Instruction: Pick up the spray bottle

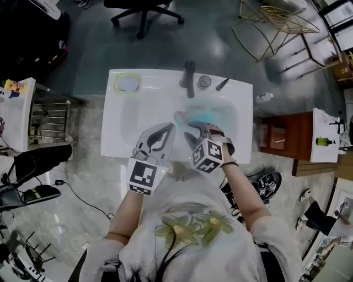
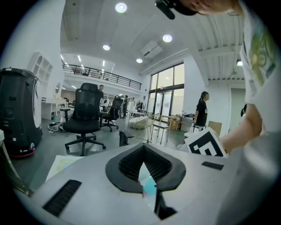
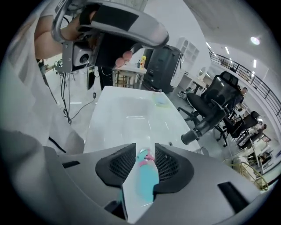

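Right gripper view: we are holding the open right gripper [image 3: 145, 149] around the teal spray bottle [image 3: 147, 178], with the left gripper [image 2: 144, 151] closed and empty. Squeezing and lifting are left.

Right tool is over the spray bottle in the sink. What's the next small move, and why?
Probably lower the right tool a little, then close: its jaws stand apart with the spray bottle between them, pads not yet pressing.

Grey floor [image 1: 88, 49], black office chair [image 2: 85, 115], tall windows [image 2: 167, 94], round ceiling lights [image 2: 120, 7], gold wire chair [image 1: 278, 26]
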Tool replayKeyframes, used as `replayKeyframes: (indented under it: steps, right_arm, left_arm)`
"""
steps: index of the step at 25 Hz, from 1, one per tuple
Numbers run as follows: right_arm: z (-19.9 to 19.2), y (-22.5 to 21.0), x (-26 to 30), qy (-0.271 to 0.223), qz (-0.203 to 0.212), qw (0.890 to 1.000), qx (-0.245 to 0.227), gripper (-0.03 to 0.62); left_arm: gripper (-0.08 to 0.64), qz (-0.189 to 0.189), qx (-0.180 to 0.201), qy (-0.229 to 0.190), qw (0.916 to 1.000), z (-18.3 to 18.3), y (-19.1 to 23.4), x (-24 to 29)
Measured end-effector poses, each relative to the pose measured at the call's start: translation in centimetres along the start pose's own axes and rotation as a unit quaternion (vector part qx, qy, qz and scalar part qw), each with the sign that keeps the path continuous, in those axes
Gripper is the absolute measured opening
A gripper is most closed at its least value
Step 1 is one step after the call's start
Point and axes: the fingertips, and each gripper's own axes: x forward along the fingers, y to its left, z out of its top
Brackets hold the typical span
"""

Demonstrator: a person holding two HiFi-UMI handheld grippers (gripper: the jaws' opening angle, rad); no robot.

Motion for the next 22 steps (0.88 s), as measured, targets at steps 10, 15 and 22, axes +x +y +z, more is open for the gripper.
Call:
replayKeyframes:
  steps: [10,15,22]
  right_arm:
    - [-2.9,0.4,5.2,0.068,0.05,0.993,-0.082,0.112]
    - [-4.4,0.8,7.1,0.093,0.073,0.986,-0.119,0.112]
    - [-5.6,1.3,9.4,0.118,0.095,0.98,-0.128,0.112]
  left_arm:
    - [0.008,-0.023,0.021,0.012,0.9994,-1.4,1.2,1.9]
    - [0.008,-0.023,0.014,0.022,0.9994,-2.0,1.6,2.4]
    - [0.008,-0.025,0.005,0.039,0.9989,-3.2,2.4,2.5]
